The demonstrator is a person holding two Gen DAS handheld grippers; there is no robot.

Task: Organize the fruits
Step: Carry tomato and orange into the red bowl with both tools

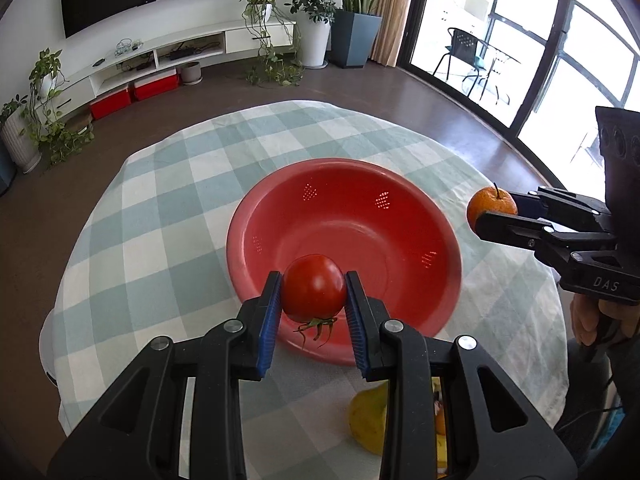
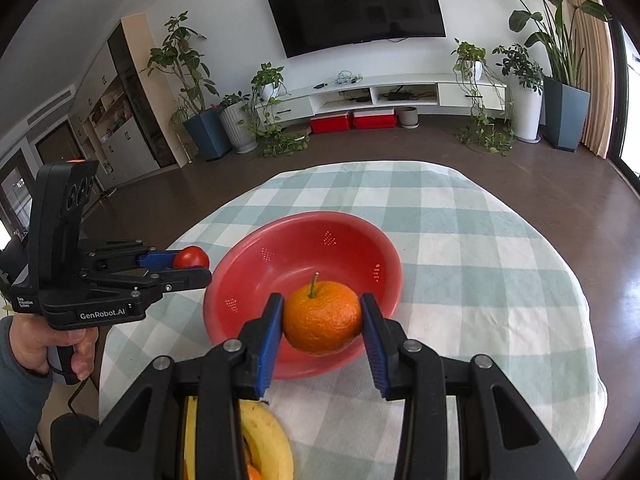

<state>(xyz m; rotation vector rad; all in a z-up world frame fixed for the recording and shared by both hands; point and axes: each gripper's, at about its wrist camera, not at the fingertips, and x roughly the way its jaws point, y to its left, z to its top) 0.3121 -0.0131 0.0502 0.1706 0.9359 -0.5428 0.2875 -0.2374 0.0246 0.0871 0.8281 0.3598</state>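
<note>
From my remote station: my left gripper is clamped on a round red tomato, green stalk hanging down, held above the near rim of the red perforated plastic bowl at my 12 o'clock; my right gripper pinches a stemmed orange tangerine between its blue pads, over the same bowl's near edge; in the left wrist view the tangerine sits at 3 o'clock, in the right wrist view the tomato at 9 o'clock; the bowl rests on a round table under a green-and-white checked cloth; a yellow banana lies at 6 o'clock, behind the right gripper's fingers, beside more fruit too hidden to identify.
</note>
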